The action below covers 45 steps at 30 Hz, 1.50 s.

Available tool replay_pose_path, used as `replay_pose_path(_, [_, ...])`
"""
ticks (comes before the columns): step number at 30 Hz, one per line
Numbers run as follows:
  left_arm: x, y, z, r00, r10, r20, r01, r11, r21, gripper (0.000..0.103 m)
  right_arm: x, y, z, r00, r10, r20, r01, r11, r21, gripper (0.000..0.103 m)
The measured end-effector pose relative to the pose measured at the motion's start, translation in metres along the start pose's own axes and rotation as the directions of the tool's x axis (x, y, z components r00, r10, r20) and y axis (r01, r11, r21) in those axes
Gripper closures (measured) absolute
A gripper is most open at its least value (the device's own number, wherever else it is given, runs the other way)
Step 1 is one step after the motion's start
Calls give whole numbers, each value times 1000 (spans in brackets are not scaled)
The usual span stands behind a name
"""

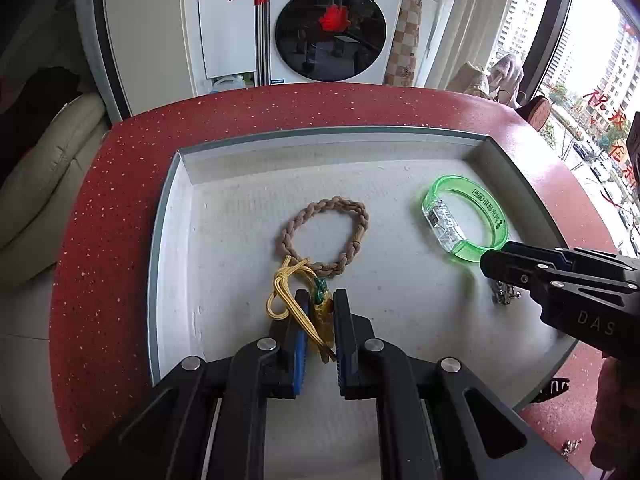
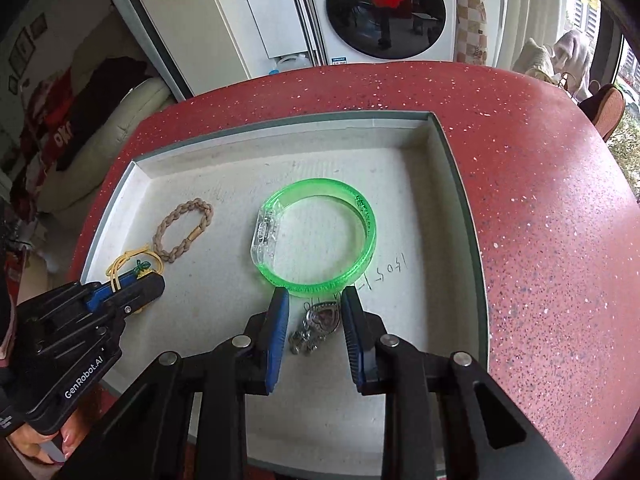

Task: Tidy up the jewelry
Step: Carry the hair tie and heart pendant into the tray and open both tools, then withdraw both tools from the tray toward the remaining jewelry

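A shallow white tray point(image 1: 172, 216) lies on the red table and also shows in the right wrist view point(image 2: 448, 184). In it are a tan braided bracelet point(image 1: 362, 216) point(image 2: 200, 208), a green clear bangle point(image 1: 496, 220) point(image 2: 360, 208), a yellow cord charm point(image 1: 320, 312) point(image 2: 136, 266) and a silver heart pendant point(image 2: 320, 320) point(image 1: 504, 294). My left gripper point(image 1: 320, 300) point(image 2: 148, 284) straddles the yellow charm with a narrow gap; whether the pads grip it is unclear. My right gripper point(image 2: 314, 300) point(image 1: 492, 262) is open around the silver pendant.
The red speckled table point(image 1: 280, 108) surrounds the tray. A washing machine point(image 1: 332, 28) and a red-handled mop point(image 1: 262, 20) stand behind it. A cream sofa point(image 1: 44, 184) is at left, a window at right.
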State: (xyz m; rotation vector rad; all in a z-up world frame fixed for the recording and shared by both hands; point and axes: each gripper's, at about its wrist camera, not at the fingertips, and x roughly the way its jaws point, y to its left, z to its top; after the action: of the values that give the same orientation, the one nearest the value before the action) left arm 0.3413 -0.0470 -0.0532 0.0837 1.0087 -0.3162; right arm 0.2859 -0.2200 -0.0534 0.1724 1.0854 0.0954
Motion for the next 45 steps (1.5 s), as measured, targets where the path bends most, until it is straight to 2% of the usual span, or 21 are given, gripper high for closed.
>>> replay_pose_path(3, [2,-2,0,999,45,21,-45,999,8,74,2,2,7,999,-22,23,22,1000,-9,73])
replay_pose_path(10, [0,-5,-5,995,86,50,-87,996,14,74,2,8,0,998,-47,40,49,998,-34,72])
replay_pose_path(12, [-2,-5,-7,995,89,46,-90,996,7,74,0,7,-2,999,-33,35,33,999,-23,68])
replay_pose_path(14, [-4,-4,-7,995,86,42,-86,996,5,74,-6,4,-2,999,-18,47,18,1000,-7,55])
replay_pose_path(16, [-5,-6,-7,995,92,47,-93,996,5,74,-15,1,-3,998,5,69,-5,1000,10,48])
replay_pose_path(24, [-11,-9,-6,993,100,57,-101,995,13,73,-46,-11,-6,992,59,114,-68,995,75,44])
replay_pose_path(25, [-12,-10,-5,993,104,62,-105,994,17,71,-50,-12,-7,991,62,118,-71,994,82,44])
replay_pose_path(26, [-12,-11,-4,992,105,67,-106,994,20,40,-52,-13,-9,991,63,122,-74,993,88,43])
replay_pose_path(27, [-13,-12,-4,991,112,76,-113,993,17,17,-55,-14,-11,990,64,125,-76,993,94,43])
replay_pose_path(28, [-18,-12,-4,987,125,102,-126,992,8,0,-57,-15,-13,990,65,127,-78,992,99,43])
replay_pose_path(30, [-27,-14,-4,981,127,147,-131,991,12,0,-61,-16,-17,989,69,129,-82,991,104,43])
replay_pose_path(36, [-46,-16,-1,977,117,181,-117,993,-7,0,-74,-13,-28,989,75,131,-88,992,94,42])
replay_pose_path(39, [-58,-15,-3,974,111,196,-109,994,-20,0,-80,-13,-35,987,84,135,-97,991,96,29])
replay_pose_path(40, [-62,-15,-4,974,108,201,-106,994,-21,0,-82,-13,-38,987,85,137,-99,990,97,22])
replay_pose_path(43, [-73,-16,-10,974,101,202,-99,995,-24,0,-90,-13,-46,985,80,154,-96,990,104,16])
replay_pose_path(45, [-79,-17,-15,976,86,201,-83,996,-26,0,-95,-14,-51,982,91,166,-111,987,117,16])
